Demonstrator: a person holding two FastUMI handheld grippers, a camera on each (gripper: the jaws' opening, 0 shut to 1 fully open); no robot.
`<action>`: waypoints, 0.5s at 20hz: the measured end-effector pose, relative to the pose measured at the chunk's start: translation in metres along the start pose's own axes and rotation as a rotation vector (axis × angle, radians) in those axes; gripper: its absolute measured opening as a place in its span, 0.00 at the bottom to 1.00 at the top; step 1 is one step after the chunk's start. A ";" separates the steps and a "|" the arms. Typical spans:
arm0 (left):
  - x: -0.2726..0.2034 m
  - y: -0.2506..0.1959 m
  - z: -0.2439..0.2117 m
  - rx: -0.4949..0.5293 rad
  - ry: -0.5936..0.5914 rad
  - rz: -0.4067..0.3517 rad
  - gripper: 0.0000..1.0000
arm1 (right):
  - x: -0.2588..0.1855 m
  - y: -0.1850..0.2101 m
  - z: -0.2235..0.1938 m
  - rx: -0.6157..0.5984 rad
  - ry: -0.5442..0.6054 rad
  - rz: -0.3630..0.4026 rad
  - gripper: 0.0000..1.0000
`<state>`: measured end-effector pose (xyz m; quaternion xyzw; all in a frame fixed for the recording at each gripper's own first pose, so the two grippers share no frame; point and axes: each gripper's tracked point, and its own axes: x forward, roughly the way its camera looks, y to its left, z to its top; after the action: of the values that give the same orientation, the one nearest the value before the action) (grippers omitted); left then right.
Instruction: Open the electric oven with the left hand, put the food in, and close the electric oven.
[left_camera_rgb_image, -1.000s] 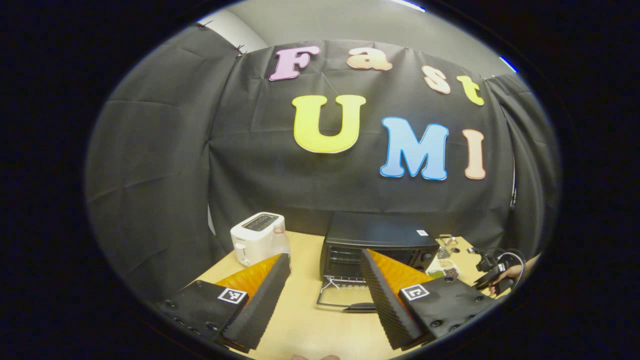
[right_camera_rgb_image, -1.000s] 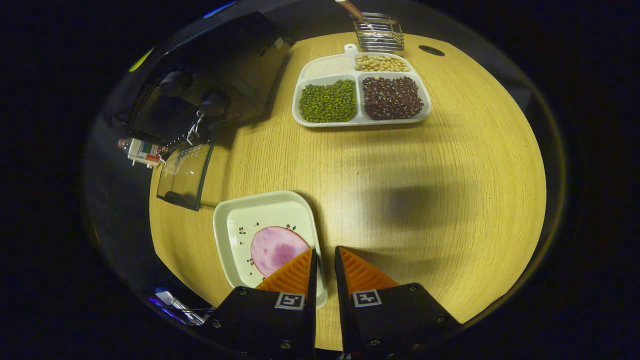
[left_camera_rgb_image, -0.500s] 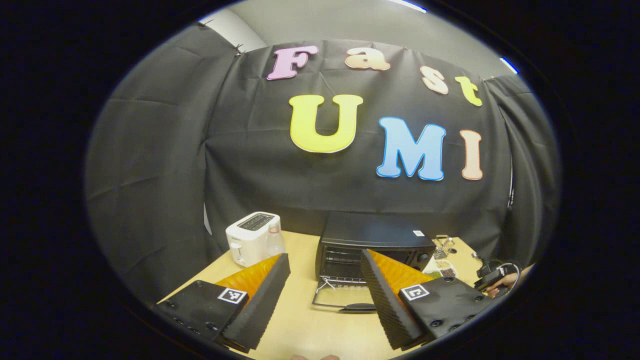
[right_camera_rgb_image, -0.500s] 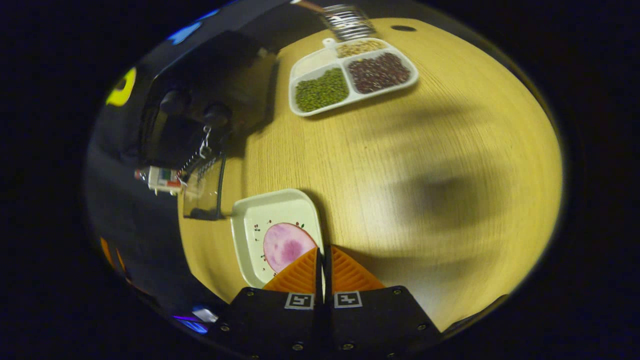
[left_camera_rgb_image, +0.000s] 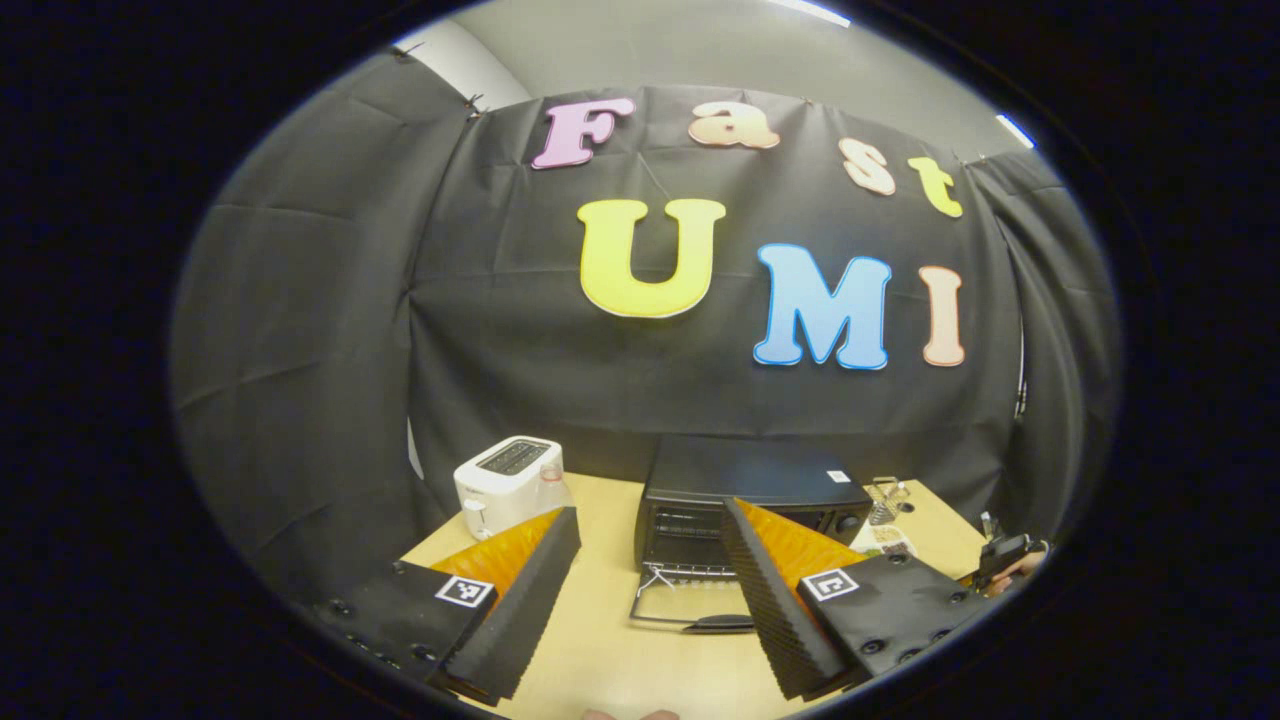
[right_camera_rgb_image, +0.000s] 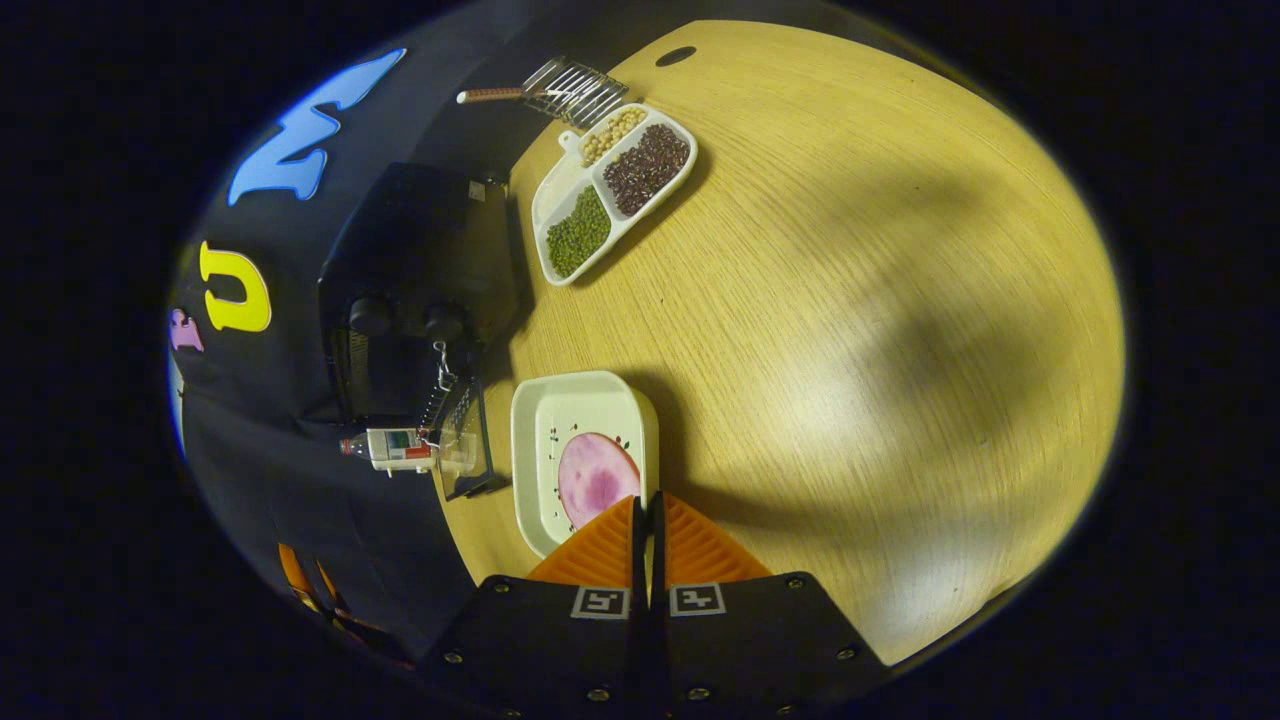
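The wooden table (right_camera_rgb_image: 850, 300) is the biggest thing here, and most of it lies bare: in the right gripper view a wide stretch of wood runs from the centre to the right rim, with one small dark hole (right_camera_rgb_image: 675, 55) at the top edge. One black electric oven (left_camera_rgb_image: 750, 490) stands at the back against the cloth wall, lower centre of the left gripper view; its glass door (left_camera_rgb_image: 690, 605) hangs down open, flat toward the table, the dark handle at its front edge. One white two-slot toaster (left_camera_rgb_image: 505, 480) sits to the oven's left, well apart from it, a clear bottle (left_camera_rgb_image: 552, 482) touching its side.

In the right gripper view, one white square plate (right_camera_rgb_image: 545, 420) with one pink ham slice (right_camera_rgb_image: 595, 475) lies lower centre, just beside the open door. One divided tray (right_camera_rgb_image: 610, 190) with four compartments sits at upper centre, a wire rack (right_camera_rgb_image: 570, 90) above it.

The left gripper (left_camera_rgb_image: 645, 570) holds its fingers wide apart, empty, above the table in front of the oven. The right gripper (right_camera_rgb_image: 648, 525) has its fingers pinched together over the plate's near rim; the rim itself is hidden there.
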<state>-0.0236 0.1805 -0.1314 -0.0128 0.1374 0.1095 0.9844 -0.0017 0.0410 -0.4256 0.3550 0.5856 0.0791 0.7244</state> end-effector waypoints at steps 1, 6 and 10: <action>-0.001 -0.001 0.005 -0.003 -0.010 -0.005 1.00 | -0.002 0.007 -0.001 0.009 -0.017 0.016 0.00; 0.000 0.001 0.024 0.000 -0.059 -0.035 0.96 | -0.027 0.070 -0.031 0.077 -0.083 0.119 0.00; 0.003 0.013 0.032 -0.016 -0.076 -0.054 1.00 | -0.028 0.126 -0.046 0.162 -0.131 0.172 0.01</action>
<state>-0.0150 0.1957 -0.1012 -0.0200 0.0988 0.0844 0.9913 -0.0137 0.1380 -0.3298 0.4655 0.5089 0.0700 0.7208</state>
